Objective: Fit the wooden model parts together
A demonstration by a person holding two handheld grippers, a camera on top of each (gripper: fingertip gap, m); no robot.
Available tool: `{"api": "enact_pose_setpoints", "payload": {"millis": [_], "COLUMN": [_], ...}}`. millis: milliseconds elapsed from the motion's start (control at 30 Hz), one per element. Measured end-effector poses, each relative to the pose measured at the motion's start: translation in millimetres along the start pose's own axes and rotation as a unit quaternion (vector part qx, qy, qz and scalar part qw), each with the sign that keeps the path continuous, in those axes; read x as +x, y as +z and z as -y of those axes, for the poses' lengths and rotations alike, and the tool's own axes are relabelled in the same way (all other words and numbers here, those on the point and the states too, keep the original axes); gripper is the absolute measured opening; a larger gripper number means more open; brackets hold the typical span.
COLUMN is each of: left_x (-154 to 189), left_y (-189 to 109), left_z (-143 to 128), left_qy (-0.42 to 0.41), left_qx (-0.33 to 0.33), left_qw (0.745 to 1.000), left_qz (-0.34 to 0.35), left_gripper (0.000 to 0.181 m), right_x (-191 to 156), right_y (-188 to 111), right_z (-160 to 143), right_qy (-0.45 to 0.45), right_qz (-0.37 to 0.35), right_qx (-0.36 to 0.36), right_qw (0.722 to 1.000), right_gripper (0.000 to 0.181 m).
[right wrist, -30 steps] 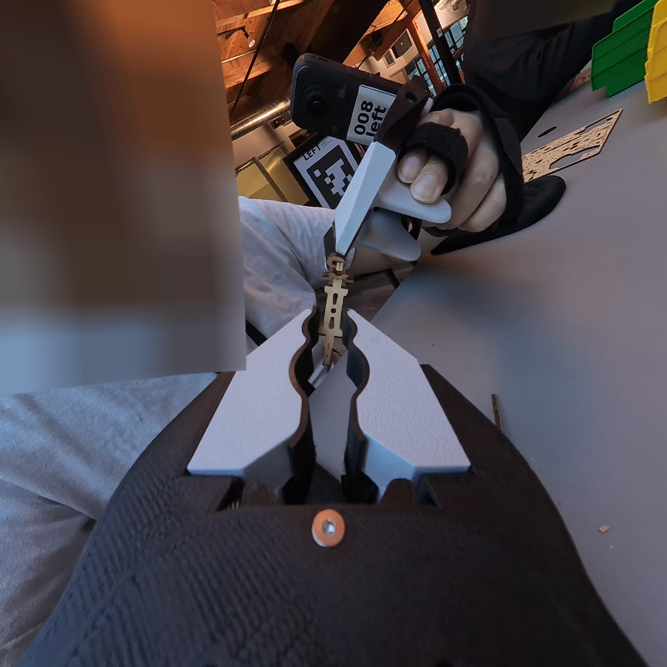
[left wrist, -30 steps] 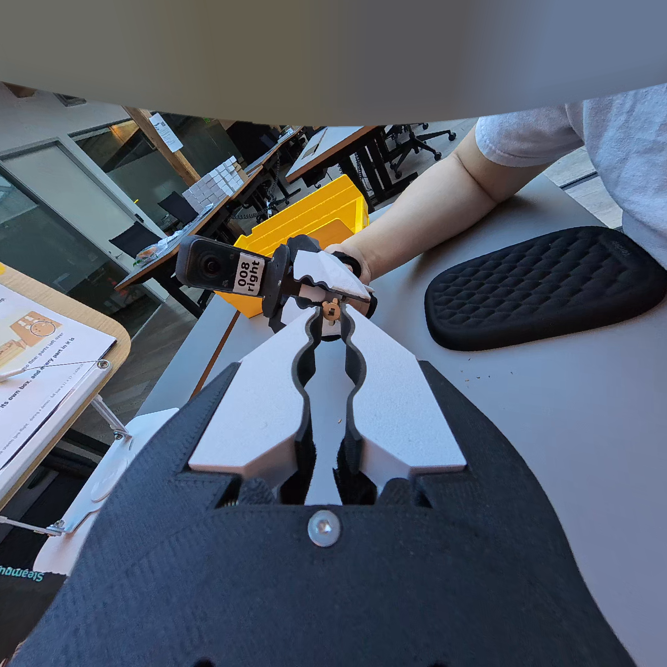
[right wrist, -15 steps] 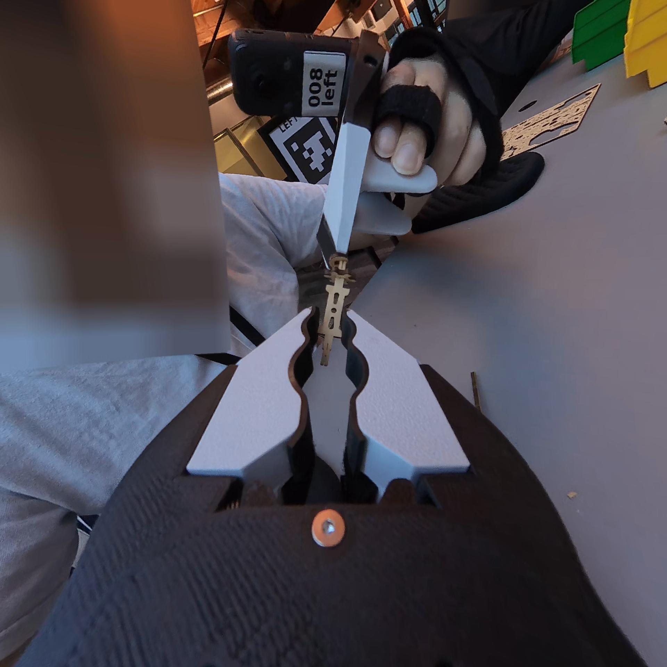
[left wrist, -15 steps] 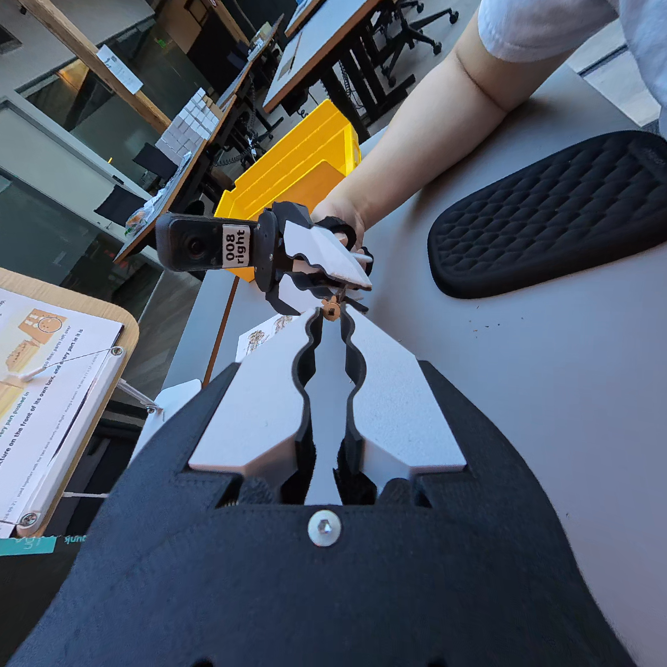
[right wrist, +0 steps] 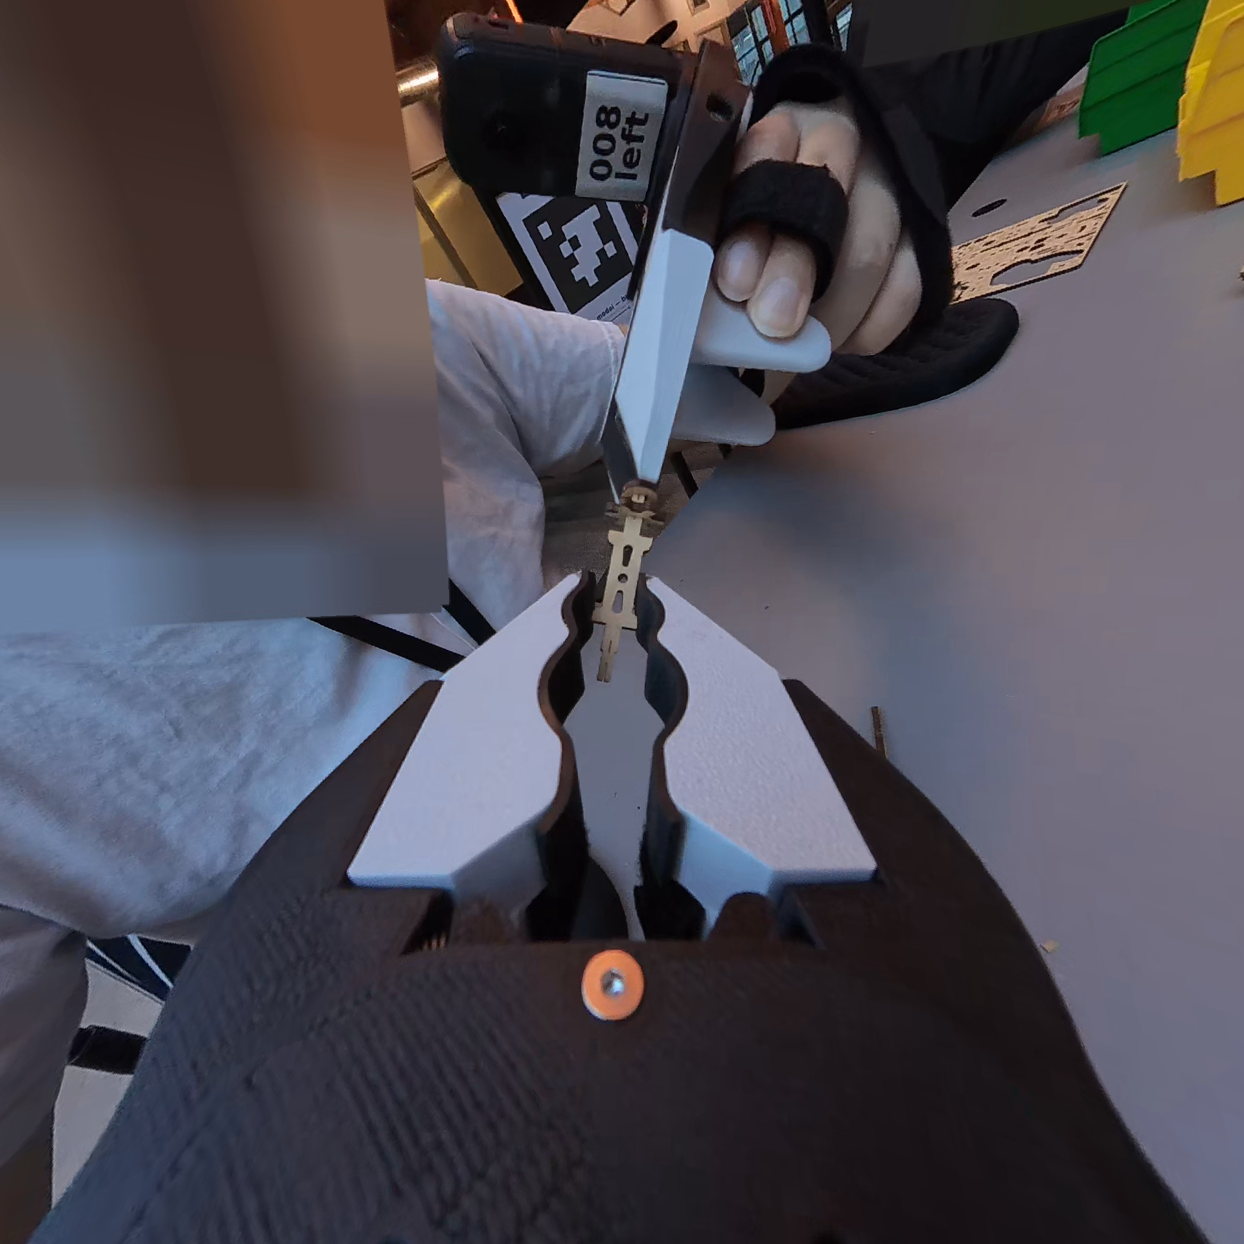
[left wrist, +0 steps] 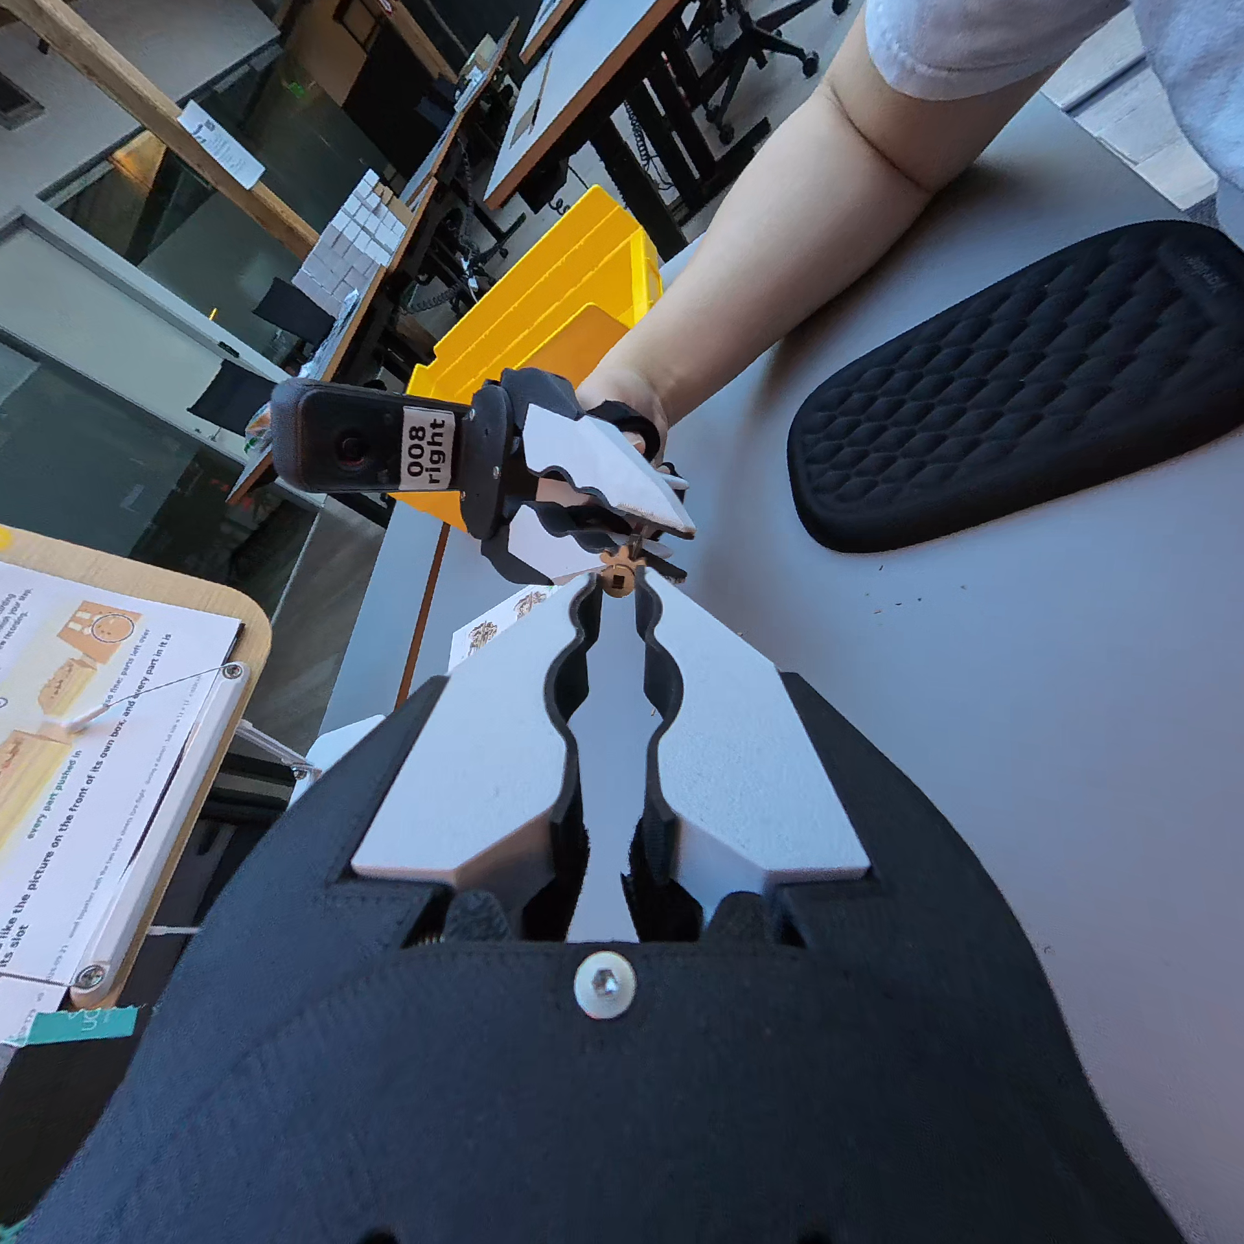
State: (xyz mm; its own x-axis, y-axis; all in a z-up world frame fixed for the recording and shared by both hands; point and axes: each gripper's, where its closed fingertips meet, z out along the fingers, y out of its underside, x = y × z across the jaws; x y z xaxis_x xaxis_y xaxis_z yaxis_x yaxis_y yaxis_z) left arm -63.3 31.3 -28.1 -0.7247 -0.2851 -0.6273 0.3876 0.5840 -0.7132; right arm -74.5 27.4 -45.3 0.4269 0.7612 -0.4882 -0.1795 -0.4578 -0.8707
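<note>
Now we pinch the small wooden piece (left wrist: pixel 617 580) in our left gripper (left wrist: pixel 616 585) against the slotted wooden strip (right wrist: pixel 623 592) clamped in our right gripper (right wrist: pixel 616 606); seating seems unfinished.

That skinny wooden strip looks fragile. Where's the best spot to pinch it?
Probably across its flat faces near the wider lower end, as the right gripper does now. The wooden strip is thin and slotted, and its top meets the small wooden piece in the left gripper, so that end should stay clear.
</note>
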Motion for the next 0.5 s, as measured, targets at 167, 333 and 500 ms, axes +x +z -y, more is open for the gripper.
{"api": "enact_pose_setpoints", "payload": {"millis": [167, 333, 500], "left_x": [2.8, 5.2, -6.1], "left_y": [1.3, 2.6, -1.2], "left_z": [-1.3, -3.4, 2.9], "left_qy": [-0.013, -0.029, -0.097], "left_qx": [0.007, 0.003, 0.056], "left_qw": [1.0, 0.999, 0.994], "left_qz": [-0.009, -0.022, -0.01], "left_gripper": [0.007, 0.007, 0.007], "right_x": [0.4, -0.4, -1.5], "right_y": [1.7, 0.8, -2.2], "right_z": [-0.6, -0.2, 14.1], "right_qy": [0.031, 0.051, 0.062], "right_qz": [0.009, 0.026, 0.041], "right_qx": [0.001, 0.01, 0.058], "right_qw": [0.999, 0.998, 0.996], "right_gripper": [0.01, 0.009, 0.009]}}
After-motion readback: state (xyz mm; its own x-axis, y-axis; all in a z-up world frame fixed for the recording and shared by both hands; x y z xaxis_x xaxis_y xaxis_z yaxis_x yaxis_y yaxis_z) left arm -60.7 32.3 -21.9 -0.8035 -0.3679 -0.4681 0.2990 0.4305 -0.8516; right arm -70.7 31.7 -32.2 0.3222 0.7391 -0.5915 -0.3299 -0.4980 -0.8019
